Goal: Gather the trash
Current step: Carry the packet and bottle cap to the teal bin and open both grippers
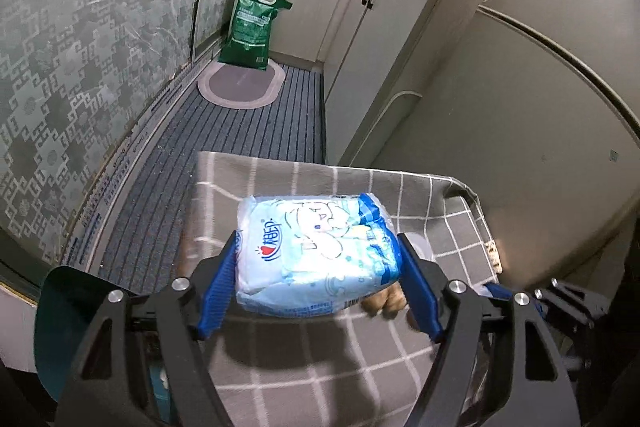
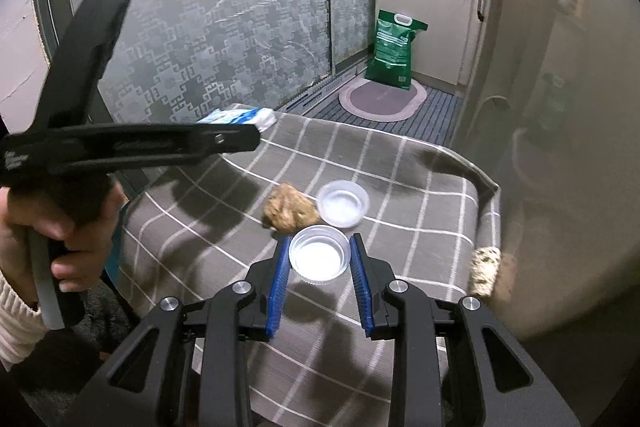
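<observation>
Two pieces of trash are already held above the checked surface: the left claw clamps a blue tissue pack, the right claw grips a clear plastic lid. A brown crumpled wad and a second lid remain just beyond. Next, probably carry both to a bin, which is not in view.

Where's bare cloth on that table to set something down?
Free: the checked cloth left of the brown lump, and the far strip behind the clear cup toward the table's far edge. Crowded: the centre, where lump, cup and the lid held in the right hand-held gripper cluster.
</observation>
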`<state>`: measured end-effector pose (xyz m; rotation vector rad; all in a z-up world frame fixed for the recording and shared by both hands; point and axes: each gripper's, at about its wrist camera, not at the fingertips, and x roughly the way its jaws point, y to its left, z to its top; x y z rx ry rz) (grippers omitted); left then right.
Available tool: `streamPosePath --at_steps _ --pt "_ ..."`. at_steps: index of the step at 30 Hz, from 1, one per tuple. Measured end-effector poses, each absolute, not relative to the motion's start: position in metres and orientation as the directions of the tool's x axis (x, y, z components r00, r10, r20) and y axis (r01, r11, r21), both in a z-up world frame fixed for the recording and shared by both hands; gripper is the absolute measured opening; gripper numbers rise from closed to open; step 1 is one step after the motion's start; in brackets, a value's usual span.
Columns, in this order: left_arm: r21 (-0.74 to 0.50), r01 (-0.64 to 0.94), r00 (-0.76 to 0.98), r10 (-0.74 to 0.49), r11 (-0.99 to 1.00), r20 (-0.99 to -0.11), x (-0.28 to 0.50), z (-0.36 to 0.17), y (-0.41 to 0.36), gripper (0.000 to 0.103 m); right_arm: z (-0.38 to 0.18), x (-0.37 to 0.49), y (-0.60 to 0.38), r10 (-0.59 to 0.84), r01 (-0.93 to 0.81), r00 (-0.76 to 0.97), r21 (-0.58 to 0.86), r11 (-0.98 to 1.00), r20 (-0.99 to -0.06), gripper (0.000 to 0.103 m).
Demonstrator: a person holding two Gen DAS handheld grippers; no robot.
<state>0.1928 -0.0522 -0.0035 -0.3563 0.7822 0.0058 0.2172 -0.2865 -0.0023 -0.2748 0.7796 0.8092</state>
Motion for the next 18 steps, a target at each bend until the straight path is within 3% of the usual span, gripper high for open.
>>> streamPosePath --at_steps 18 --pt "-0.311 -0.066 0.743 -0.161 0.948 -0.649 0.124 -0.005 0.019 0.076 0.009 0.200 -0.214 0.596 -0.787 0.371 0.099 0.609 -0.712 0.030"
